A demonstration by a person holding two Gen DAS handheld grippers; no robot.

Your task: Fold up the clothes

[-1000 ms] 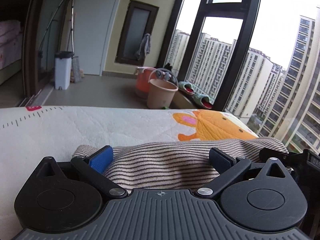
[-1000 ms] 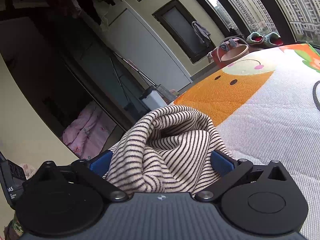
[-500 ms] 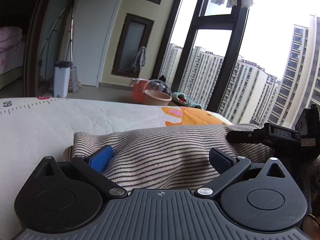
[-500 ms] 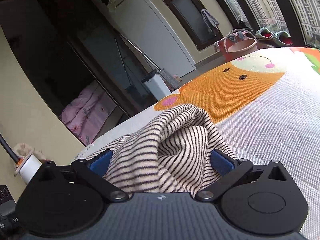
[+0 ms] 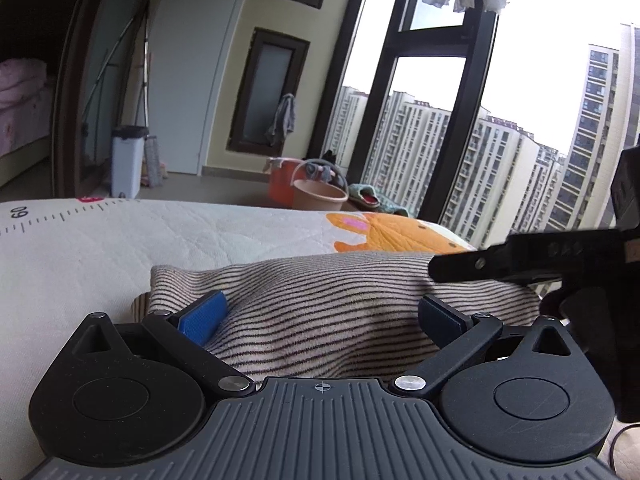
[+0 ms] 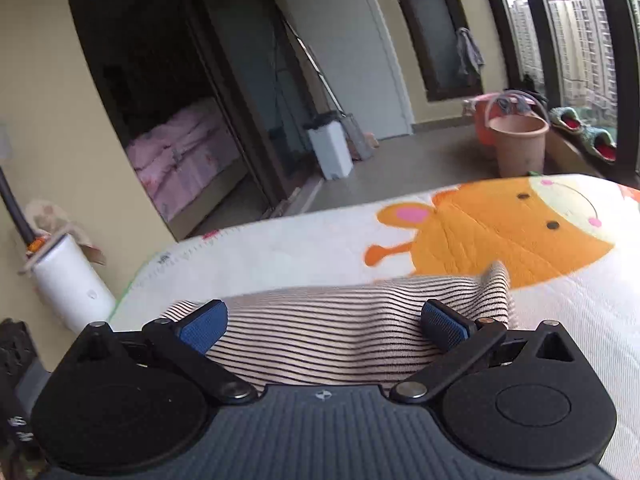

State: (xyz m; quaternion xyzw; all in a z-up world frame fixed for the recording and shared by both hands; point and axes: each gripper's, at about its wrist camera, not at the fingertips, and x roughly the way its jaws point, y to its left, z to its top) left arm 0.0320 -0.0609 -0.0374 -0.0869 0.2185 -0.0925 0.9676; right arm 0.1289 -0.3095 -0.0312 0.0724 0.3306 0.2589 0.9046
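A cream garment with thin dark stripes (image 5: 320,292) lies on the quilted play mat (image 5: 120,240). My left gripper (image 5: 320,314) is low over its near edge, jaws wide open, with the fabric lying between the blue pads (image 5: 204,316). In the right wrist view the same striped garment (image 6: 340,320) lies flat between the spread fingers of my right gripper (image 6: 322,320), also open. One corner of the cloth sticks up by the right pad (image 6: 496,280). The right gripper's black body (image 5: 520,264) shows over the garment's right end in the left wrist view.
The mat carries an orange cartoon animal (image 6: 520,232) beyond the garment. Past the mat's far edge are buckets (image 6: 516,144), a white bin (image 6: 330,148), slippers (image 6: 592,140) and tall windows. A white cylinder (image 6: 68,284) stands at the left.
The bunch of striped cloth that stood high between my right fingers has dropped flat onto the mat. The right gripper has come into the left wrist view over the garment's right end.
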